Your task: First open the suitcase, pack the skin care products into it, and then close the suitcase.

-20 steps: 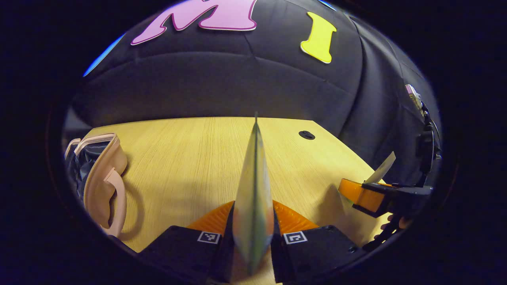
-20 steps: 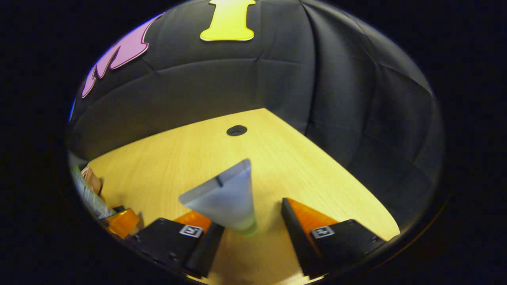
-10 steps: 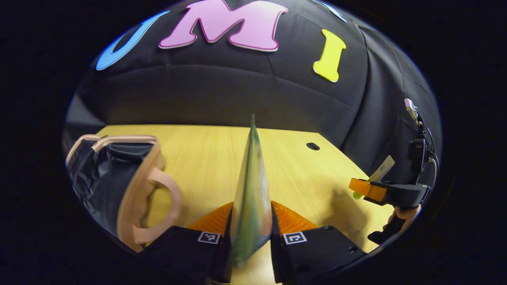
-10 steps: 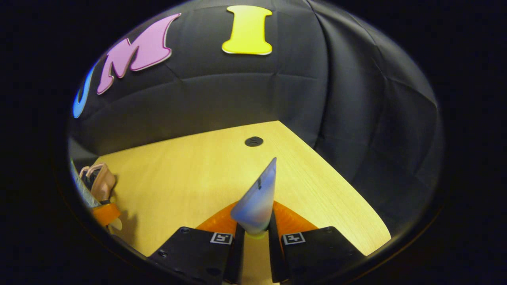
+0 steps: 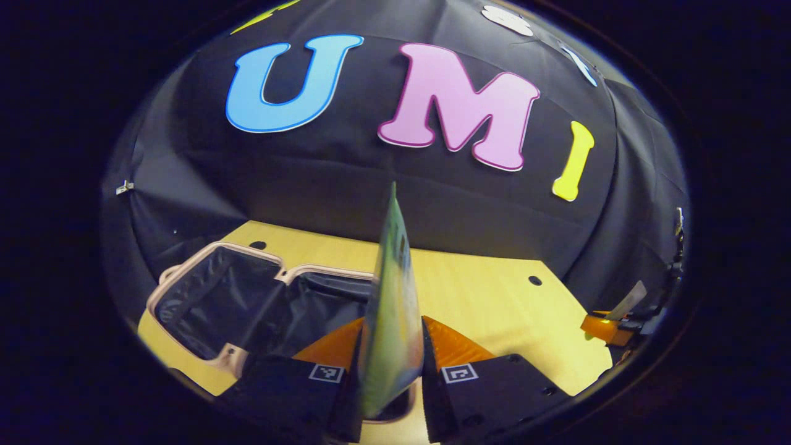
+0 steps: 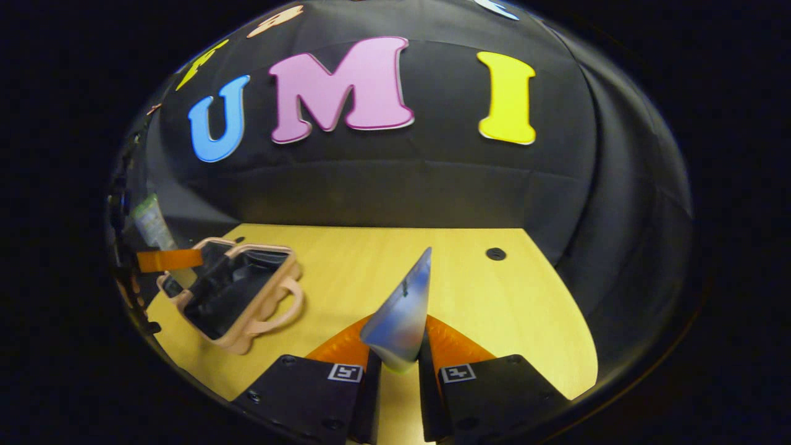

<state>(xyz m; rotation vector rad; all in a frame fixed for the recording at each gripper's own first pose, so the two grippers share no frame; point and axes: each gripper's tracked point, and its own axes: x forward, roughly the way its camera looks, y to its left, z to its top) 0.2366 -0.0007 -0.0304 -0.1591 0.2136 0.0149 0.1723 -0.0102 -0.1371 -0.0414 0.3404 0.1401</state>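
Right tongs clamp a tube above the table.

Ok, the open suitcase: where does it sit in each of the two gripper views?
Left gripper view: the suitcase lies open at lower left, its dark lining up, just left of the left gripper.
Right gripper view: the suitcase sits at middle left on the table, handle toward the camera.
Shared landmark: the table's round hole.

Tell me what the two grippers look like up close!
Each gripper has two blocky black housings side by side, each with a small square black-and-white marker on top. You see this on the left gripper and the right gripper. Ribbed pads line the fingers' inner faces.
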